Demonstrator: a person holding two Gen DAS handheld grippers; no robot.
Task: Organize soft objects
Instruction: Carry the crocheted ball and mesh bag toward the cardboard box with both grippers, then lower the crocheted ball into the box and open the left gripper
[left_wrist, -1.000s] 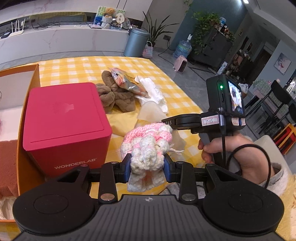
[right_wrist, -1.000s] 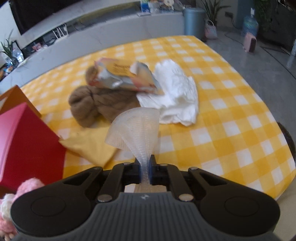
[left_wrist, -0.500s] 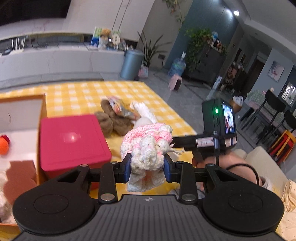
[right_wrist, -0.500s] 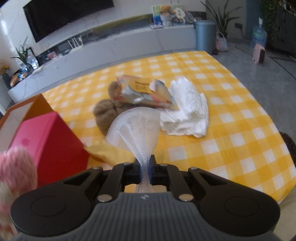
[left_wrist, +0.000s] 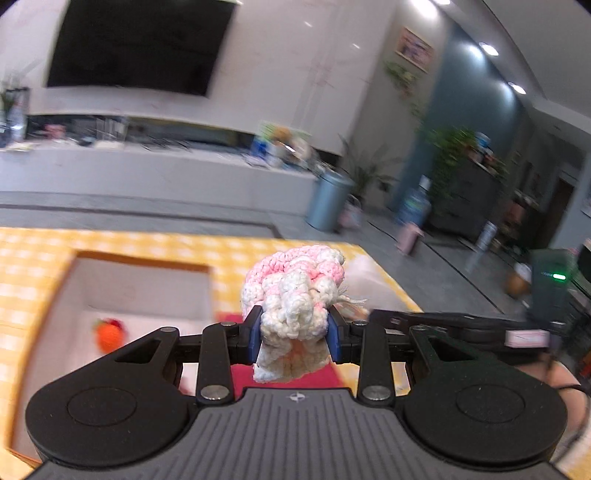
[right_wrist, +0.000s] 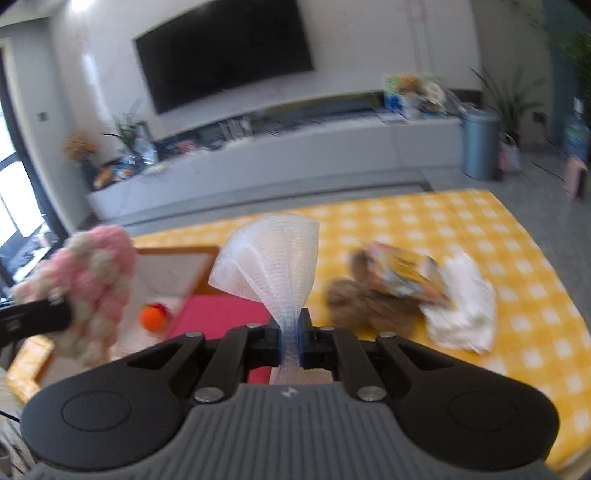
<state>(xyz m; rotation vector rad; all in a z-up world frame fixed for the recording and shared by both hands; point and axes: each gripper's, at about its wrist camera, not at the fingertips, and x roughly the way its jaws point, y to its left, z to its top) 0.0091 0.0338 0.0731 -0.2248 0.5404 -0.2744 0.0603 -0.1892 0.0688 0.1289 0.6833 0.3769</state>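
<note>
My left gripper (left_wrist: 294, 338) is shut on a pink and white crocheted bundle (left_wrist: 295, 295), held high over the table; the bundle also shows in the right wrist view (right_wrist: 92, 284). My right gripper (right_wrist: 290, 341) is shut on a translucent white foam net (right_wrist: 273, 258), which fans out above the fingers. An orange-rimmed storage box (left_wrist: 144, 291) with a white inside lies below and to the left; it also shows in the right wrist view (right_wrist: 173, 271). A small orange ball (left_wrist: 109, 334) lies in it.
A red box (right_wrist: 218, 317) stands beside the storage box. On the yellow checked tablecloth (right_wrist: 498, 240) lie a brown knitted piece (right_wrist: 369, 302), a snack packet (right_wrist: 402, 269) and a white cloth (right_wrist: 461, 306). The right hand and its gripper body (left_wrist: 546, 295) are at the right.
Both grippers have risen and tilted up, carrying the crocheted bundle and foam net. The views now show more of the room, and the storage box inside has come into view.
</note>
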